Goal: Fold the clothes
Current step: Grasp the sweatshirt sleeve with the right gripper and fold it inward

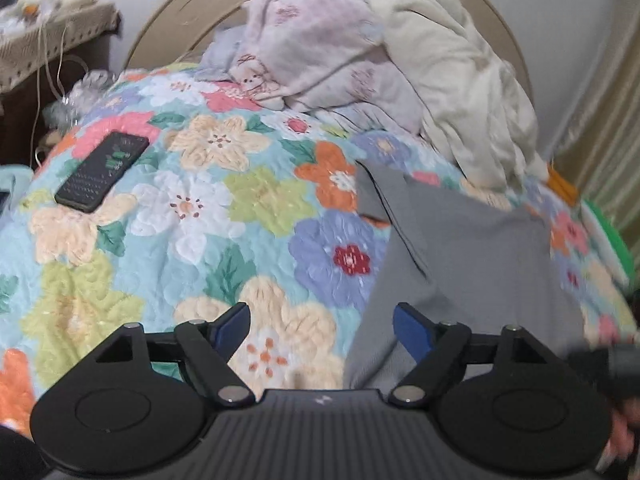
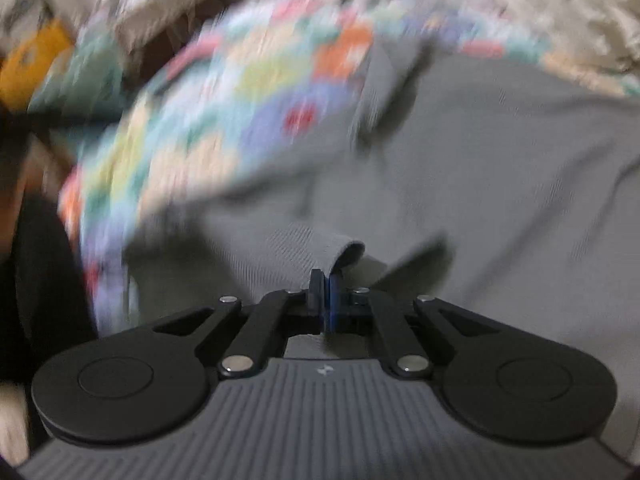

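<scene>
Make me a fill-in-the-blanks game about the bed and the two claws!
1. The right claw is pinching the plain ____ cloth garment.
2. The left claw is wide ____ and holds nothing.
3. The black rectangular phone lies on the flowery quilted ____.
4. The crumpled cream blanket is piled near the bed's ____.

Missing words: grey; open; bedspread; headboard

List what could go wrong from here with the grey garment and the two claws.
The right claw pinches only a small fold of the grey garment, so the cloth could slip free mid-fold. The left claw is open and holds nothing, so the garment may bunch or fold crooked with one corner loose. The phone lies on the quilt to the left; a swept garment could perhaps drag or cover it.
</scene>
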`<state>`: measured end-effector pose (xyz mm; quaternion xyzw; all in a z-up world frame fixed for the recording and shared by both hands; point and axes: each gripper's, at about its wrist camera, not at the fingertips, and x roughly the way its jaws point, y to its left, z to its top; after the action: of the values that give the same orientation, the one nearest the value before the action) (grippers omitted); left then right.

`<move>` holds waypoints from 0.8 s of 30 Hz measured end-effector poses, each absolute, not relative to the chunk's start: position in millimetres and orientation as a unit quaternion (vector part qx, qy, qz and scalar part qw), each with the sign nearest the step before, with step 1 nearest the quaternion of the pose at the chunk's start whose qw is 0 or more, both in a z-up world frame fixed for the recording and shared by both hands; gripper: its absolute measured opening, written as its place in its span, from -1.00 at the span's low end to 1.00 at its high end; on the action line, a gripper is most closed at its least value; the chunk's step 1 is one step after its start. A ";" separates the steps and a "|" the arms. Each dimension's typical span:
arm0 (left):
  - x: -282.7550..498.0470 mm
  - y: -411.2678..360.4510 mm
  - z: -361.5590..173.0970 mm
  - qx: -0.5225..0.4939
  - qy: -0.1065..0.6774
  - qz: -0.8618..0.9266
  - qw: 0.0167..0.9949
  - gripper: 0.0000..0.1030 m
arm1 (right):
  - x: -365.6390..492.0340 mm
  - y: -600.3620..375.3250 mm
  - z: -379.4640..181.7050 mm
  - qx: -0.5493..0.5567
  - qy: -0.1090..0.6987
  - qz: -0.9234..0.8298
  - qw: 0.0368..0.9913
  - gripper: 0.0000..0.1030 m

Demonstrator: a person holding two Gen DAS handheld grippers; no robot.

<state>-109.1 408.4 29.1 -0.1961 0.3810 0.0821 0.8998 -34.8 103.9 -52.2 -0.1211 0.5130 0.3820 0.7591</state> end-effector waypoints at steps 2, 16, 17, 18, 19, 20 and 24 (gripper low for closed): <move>-92.3 414.9 25.4 -0.215 0.383 0.077 0.895 0.57 | -43.4 104.3 -65.5 -0.153 0.552 0.386 0.723 -0.89; 61.6 432.8 -45.3 -0.215 0.452 0.045 0.864 0.75 | 138.7 188.3 6.0 -0.060 0.437 0.282 0.852 0.23; 69.4 434.3 -50.8 -0.217 0.449 0.045 0.865 0.75 | 152.8 210.3 2.2 -0.090 0.432 0.283 0.851 0.22; 70.6 435.7 -54.8 -0.224 0.443 0.039 0.867 0.75 | 163.5 228.9 -1.7 -0.117 0.428 0.285 0.850 0.22; 69.1 437.0 -58.2 -0.233 0.434 0.029 0.870 0.75 | 176.6 257.7 -8.6 -0.164 0.421 0.288 0.844 0.22; 68.4 439.4 -60.9 -0.236 0.431 0.022 0.870 0.75 | 181.8 270.1 -12.0 -0.185 0.418 0.290 0.841 0.22; 74.2 440.7 -63.0 -0.199 0.436 0.026 0.877 0.73 | 202.8 331.2 -53.9 -0.298 0.398 0.284 0.820 0.22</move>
<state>74.2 440.7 -63.0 -0.1992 0.4357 0.0261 0.8774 202.8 331.2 -53.9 -0.2976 0.3977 0.2839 0.8202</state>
